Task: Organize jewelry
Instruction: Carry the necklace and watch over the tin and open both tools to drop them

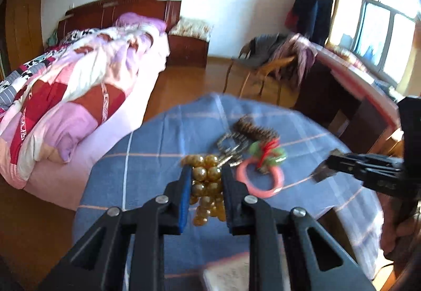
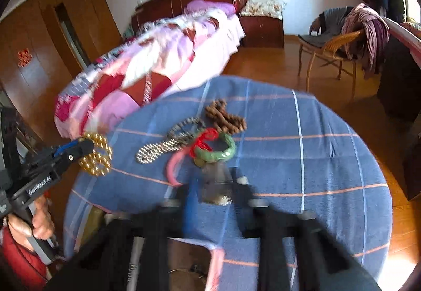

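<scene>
My left gripper (image 1: 206,172) is shut on a gold bead bracelet (image 1: 208,188) and holds it above the blue checked tablecloth (image 1: 147,180); the right wrist view shows the bracelet (image 2: 96,156) hanging at the table's left edge. On the cloth lie a pink ring (image 1: 260,180), a green bangle with red cord (image 1: 268,152), a silver chain bracelet (image 1: 231,146) and a brown bead bracelet (image 1: 252,128). My right gripper (image 2: 213,180) is blurred and holds a small greyish item (image 2: 215,185) I cannot identify, just before the green bangle (image 2: 221,151).
An open box (image 2: 189,262) sits at the table's near edge under my right gripper. A bed with pink bedding (image 1: 79,96) stands left of the table. A wicker chair with clothes (image 2: 339,38) and a dark desk (image 1: 350,96) stand beyond.
</scene>
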Action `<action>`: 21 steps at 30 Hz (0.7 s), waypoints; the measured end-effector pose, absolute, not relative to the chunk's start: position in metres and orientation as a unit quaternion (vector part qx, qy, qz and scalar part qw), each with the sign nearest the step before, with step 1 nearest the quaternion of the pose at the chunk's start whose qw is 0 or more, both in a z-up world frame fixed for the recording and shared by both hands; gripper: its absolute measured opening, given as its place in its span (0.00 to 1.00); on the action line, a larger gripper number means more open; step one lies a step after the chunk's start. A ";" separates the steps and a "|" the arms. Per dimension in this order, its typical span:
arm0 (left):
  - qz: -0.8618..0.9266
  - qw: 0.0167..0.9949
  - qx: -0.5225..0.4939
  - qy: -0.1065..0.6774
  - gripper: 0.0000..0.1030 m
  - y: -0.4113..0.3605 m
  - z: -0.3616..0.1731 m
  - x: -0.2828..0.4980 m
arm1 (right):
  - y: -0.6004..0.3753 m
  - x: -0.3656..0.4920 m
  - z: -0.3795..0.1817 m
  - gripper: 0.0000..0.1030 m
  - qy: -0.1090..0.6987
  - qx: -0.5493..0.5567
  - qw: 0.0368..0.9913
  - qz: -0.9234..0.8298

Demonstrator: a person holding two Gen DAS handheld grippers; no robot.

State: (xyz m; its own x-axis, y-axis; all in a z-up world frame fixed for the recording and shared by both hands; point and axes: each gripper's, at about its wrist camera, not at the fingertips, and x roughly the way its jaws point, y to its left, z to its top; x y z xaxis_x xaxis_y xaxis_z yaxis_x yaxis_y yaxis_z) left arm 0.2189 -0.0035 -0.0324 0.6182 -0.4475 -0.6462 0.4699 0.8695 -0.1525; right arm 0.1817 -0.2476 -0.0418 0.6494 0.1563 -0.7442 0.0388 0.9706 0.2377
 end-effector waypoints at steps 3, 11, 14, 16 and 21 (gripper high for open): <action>-0.266 0.901 0.014 0.343 0.22 -0.004 -0.020 0.203 | -0.242 0.166 -0.026 0.12 0.403 0.117 0.907 0.038; -0.266 0.903 0.034 0.336 0.23 -0.012 -0.016 0.153 | -0.223 0.114 -0.009 0.12 0.387 0.131 0.911 0.062; -0.267 0.904 0.028 0.333 0.22 -0.009 -0.016 0.134 | -0.213 0.088 0.000 0.12 0.377 0.139 0.912 0.083; -0.268 0.904 0.021 0.334 0.22 -0.006 -0.016 0.125 | -0.208 0.076 0.002 0.12 0.376 0.142 0.911 0.091; -0.272 0.900 0.010 0.340 0.22 -0.006 -0.022 0.101 | -0.188 0.051 -0.006 0.12 0.387 0.153 0.901 0.118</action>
